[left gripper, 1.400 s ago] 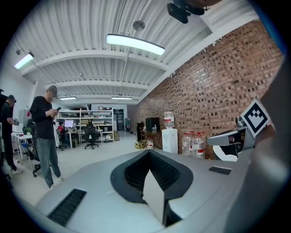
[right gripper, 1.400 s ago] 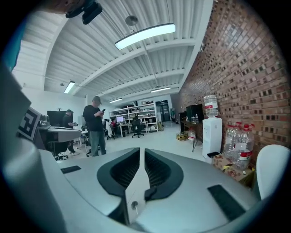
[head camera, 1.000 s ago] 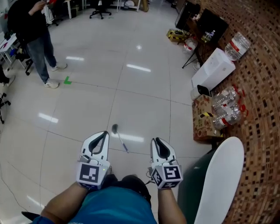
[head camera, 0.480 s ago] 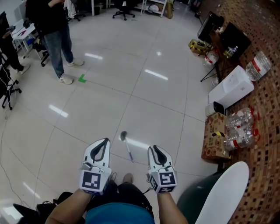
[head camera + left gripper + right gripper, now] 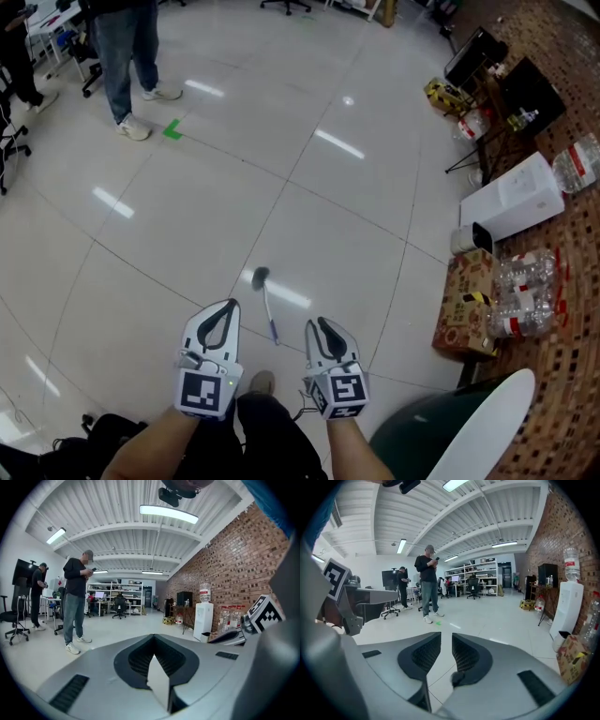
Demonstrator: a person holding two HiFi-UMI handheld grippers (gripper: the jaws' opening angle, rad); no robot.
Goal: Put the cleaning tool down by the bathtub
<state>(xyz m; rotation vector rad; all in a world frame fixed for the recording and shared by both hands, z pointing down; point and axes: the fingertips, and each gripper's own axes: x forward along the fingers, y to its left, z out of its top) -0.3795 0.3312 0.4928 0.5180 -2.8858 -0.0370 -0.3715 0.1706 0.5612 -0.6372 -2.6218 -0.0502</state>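
Closest in, the left gripper [image 5: 224, 307] and the right gripper [image 5: 320, 326] are held side by side over the tiled floor [image 5: 169, 234], both pointing forward. The left gripper's jaws are pressed together with nothing between them. The right gripper's jaws have just been opening and stand a narrow gap apart, with only floor showing through it. At the lower right is the bathtub [image 5: 480, 429], with its white rim and dark side. The cleaning tool [image 5: 266, 305] lies flat on the floor just ahead of the grippers, in line with the gap between them. Neither gripper touches it, and it lies to the left of the tub, apart from it. Its rounded head points away and its blue-tipped handle end is nearer. Further right, a cardboard box [image 5: 464, 300] and clear water bottles [image 5: 518, 292] sit against the brick wall [image 5: 562, 366], with a white water dispenser [image 5: 511, 197] beyond them. Farthest off, a person [image 5: 127, 47] in jeans stands beside a green tape mark [image 5: 172, 129].
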